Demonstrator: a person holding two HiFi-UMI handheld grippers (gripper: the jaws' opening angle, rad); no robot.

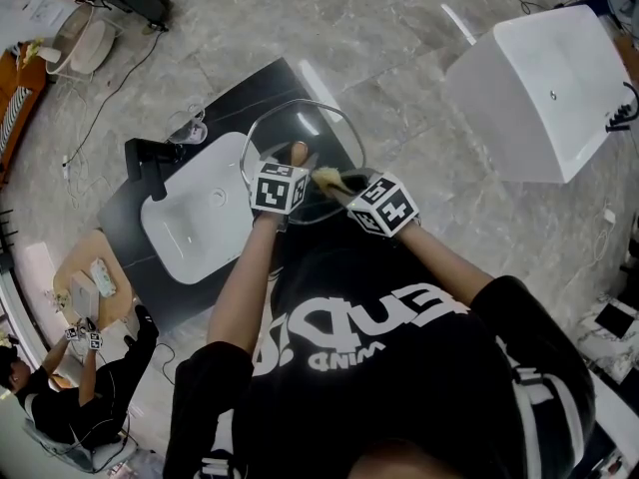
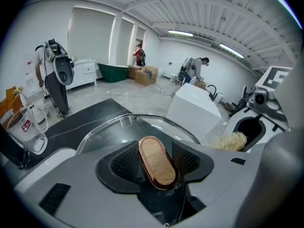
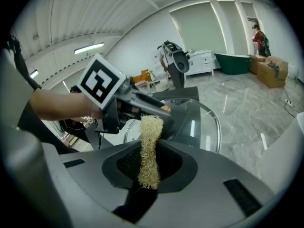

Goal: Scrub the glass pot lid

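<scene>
The glass pot lid is held up, tilted, over the black counter, beside the white sink. My left gripper is shut on the lid's knob, an oval with a wooden top and copper rim; its pads press both sides. The lid's clear pane spreads beyond the jaws. My right gripper is shut on a pale fibrous scrubber, which stands upright between its pads. The scrubber's tip is close to the lid near the knob; whether they touch I cannot tell.
A black faucet and a clear measuring jug stand behind the sink. A white cabinet stands at the right on the marble floor. Another person sits at a small table at lower left.
</scene>
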